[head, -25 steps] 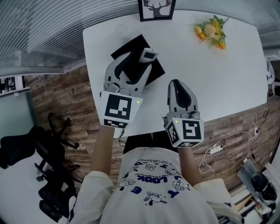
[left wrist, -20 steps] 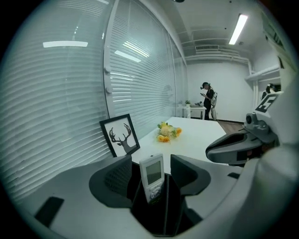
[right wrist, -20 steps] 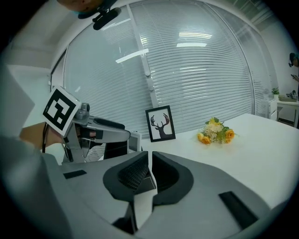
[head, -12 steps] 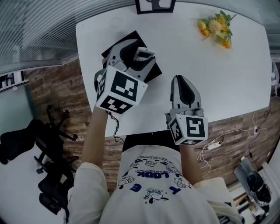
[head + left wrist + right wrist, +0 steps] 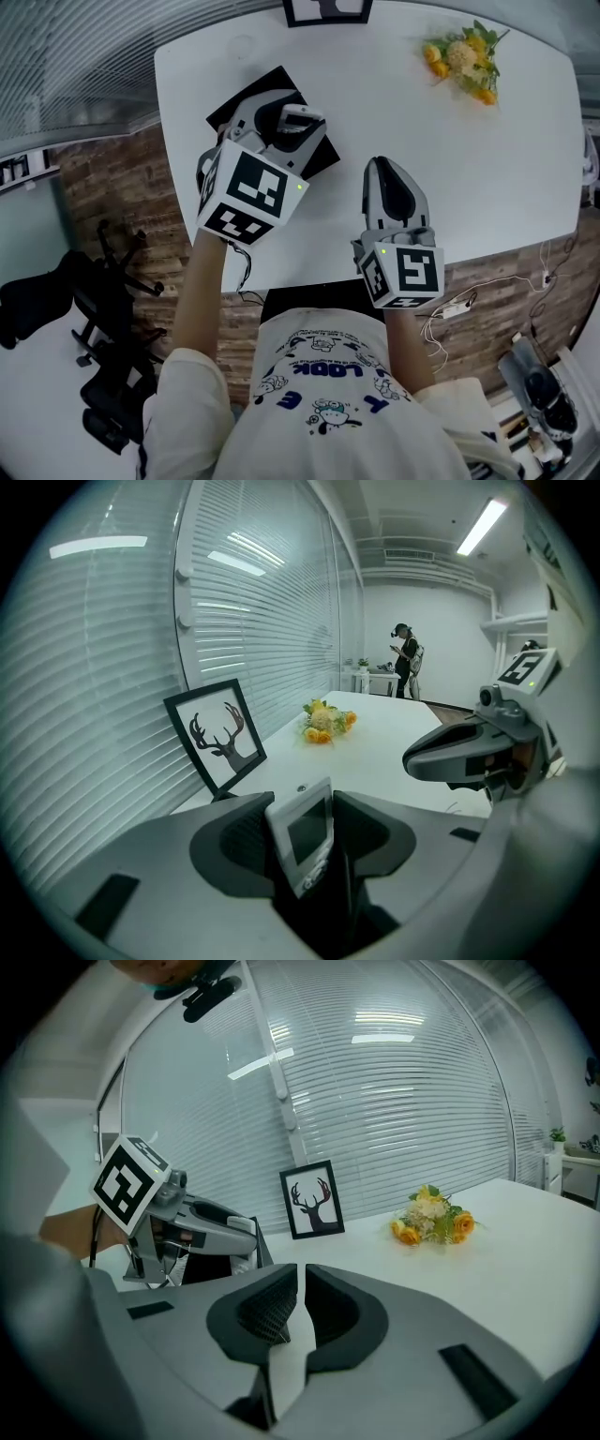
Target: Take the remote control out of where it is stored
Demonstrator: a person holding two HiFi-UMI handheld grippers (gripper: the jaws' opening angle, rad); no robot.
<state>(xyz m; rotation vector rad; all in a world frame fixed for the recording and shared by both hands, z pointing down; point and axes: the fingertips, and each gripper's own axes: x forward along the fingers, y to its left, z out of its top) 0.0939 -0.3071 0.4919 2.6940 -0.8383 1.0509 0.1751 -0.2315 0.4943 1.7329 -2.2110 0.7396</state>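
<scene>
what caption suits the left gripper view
Left gripper, its jaws just closed on the remote control; deer picture and flowers behind.

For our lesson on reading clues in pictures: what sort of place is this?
Probably an office or meeting room: a long white table, slatted blinds covering the whole wall, and a black swivel chair on the floor beside the table.

Head view dim, greyish, edges bowed. Gripper views fisheye, corners black. Ceiling strip light (image 5: 485,525) bright; reflections glare on blinds (image 5: 375,1054). White table (image 5: 394,112) evenly lit, shadows soft.
</scene>
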